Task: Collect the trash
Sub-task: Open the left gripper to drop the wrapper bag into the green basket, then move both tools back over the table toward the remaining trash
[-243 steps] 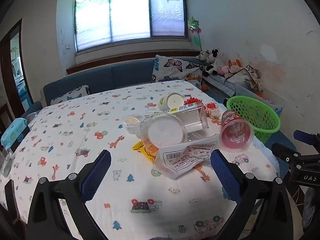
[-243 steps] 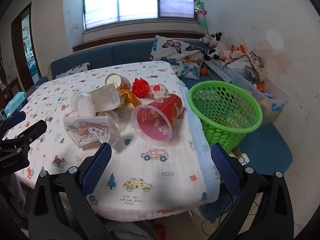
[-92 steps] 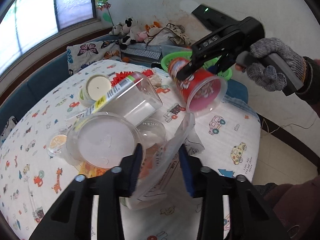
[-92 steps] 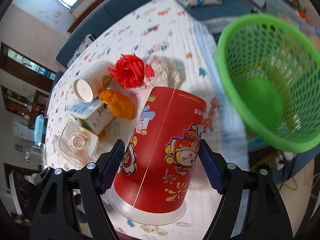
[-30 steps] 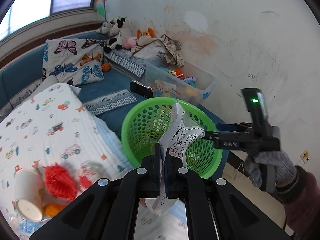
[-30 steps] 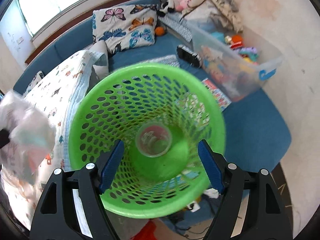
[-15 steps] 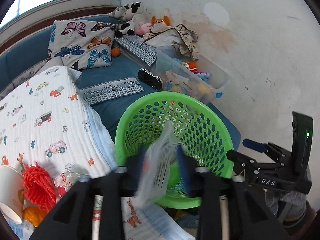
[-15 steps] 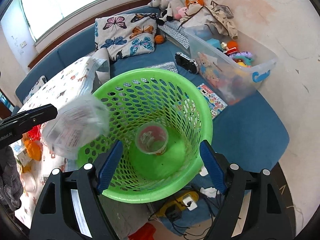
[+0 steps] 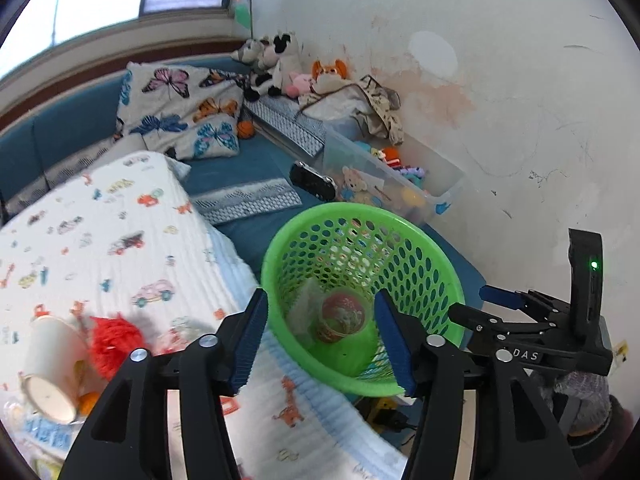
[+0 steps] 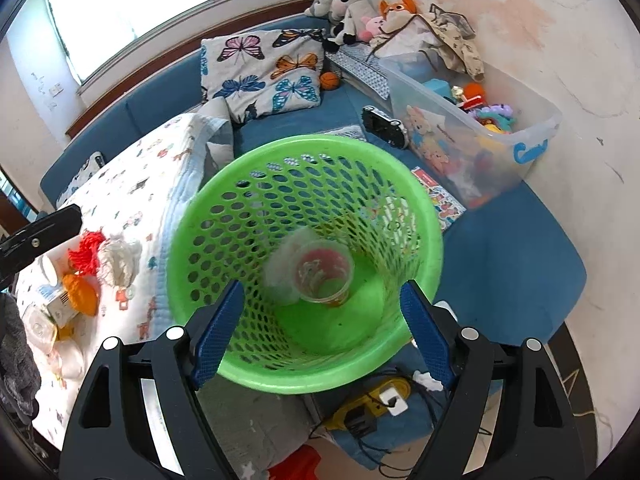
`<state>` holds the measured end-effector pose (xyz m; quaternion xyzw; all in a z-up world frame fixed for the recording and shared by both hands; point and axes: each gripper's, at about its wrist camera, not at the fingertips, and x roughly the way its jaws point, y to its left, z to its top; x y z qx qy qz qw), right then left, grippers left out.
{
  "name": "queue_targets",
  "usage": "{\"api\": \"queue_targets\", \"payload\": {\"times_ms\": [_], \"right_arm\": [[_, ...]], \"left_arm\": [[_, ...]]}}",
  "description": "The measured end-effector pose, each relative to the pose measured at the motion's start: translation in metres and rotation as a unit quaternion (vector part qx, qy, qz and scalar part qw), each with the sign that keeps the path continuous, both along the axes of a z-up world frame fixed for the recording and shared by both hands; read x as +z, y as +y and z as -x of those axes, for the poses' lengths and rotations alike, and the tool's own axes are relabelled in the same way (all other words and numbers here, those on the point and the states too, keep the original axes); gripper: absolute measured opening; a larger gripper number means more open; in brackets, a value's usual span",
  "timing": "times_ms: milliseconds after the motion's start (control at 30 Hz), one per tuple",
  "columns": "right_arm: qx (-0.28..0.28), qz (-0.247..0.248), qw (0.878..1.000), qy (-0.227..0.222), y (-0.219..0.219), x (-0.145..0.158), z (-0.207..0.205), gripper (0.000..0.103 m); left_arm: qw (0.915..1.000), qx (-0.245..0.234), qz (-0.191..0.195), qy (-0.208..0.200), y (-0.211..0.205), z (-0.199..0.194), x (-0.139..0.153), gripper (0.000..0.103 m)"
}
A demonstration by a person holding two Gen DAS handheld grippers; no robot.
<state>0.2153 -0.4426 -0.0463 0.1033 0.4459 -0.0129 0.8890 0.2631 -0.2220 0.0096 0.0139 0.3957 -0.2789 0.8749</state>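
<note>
Both grippers over the green basket [image 10: 304,376], nothing in either.

My left gripper [image 9: 320,340] is opening with empty jaws; my right gripper [image 10: 320,332] stands wide and empty. The red cup [image 10: 324,272] and clear wrapper [image 10: 282,268] lie in the basket's bottom, beside the table [image 9: 100,248].

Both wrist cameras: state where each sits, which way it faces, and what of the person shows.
Left wrist view: on the left gripper, whose empty jaws are opening, looking down past the table edge into the green basket; the right gripper and a gloved hand show at right.
Right wrist view: on the right gripper, open and empty, looking steeply down into the basket; the left gripper's tip shows at left.
Shared: basket, red cup, plastic bag, toy bin, butterfly pillow.
</note>
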Motion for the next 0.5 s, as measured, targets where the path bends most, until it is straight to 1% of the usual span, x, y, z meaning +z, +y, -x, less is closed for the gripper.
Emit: {"api": "queue_targets", "payload": {"times_ms": [167,367,500], "right_arm": [[0.02,-0.003,1.0,-0.007,0.022,0.004,0.008,0.081],[0.052,-0.009,0.998,-0.014,0.057,0.008,0.019,0.081],[0.08,-0.011,0.997,-0.019,0.085,0.011,0.023,0.082]], "left_arm": [[0.9997,0.008,-0.004,-0.024,0.026,0.023,0.01,0.056],[0.9986,0.026,-0.006,-0.046,0.062,0.05,0.015,0.057],[0.9977,0.045,-0.005,-0.051,0.092,0.062,0.016,0.057]]}}
